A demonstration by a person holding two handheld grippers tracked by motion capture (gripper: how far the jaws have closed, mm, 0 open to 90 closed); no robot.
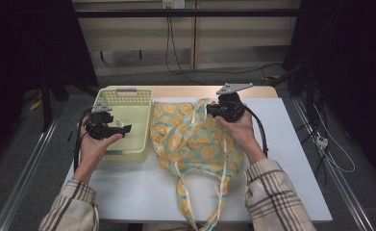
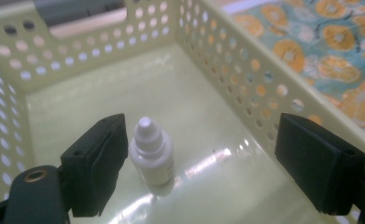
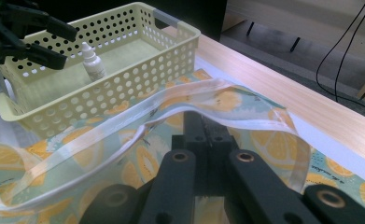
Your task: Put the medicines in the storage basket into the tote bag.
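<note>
my left hand-held gripper (image 2: 194, 158), spread wide, brackets the upright white dropper bottle (image 2: 151, 154) on the basket (image 2: 227, 65) floor, nearer my left jaw, while my right hand-held gripper (image 3: 207, 133) pinches the bag's rim (image 3: 245, 114).

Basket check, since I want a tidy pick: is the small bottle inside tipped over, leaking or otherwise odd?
Nothing stands out. The small white bottle stands upright and capped on the dry floor of the yellow basket, between the left gripper's open fingers, untouched.
</note>
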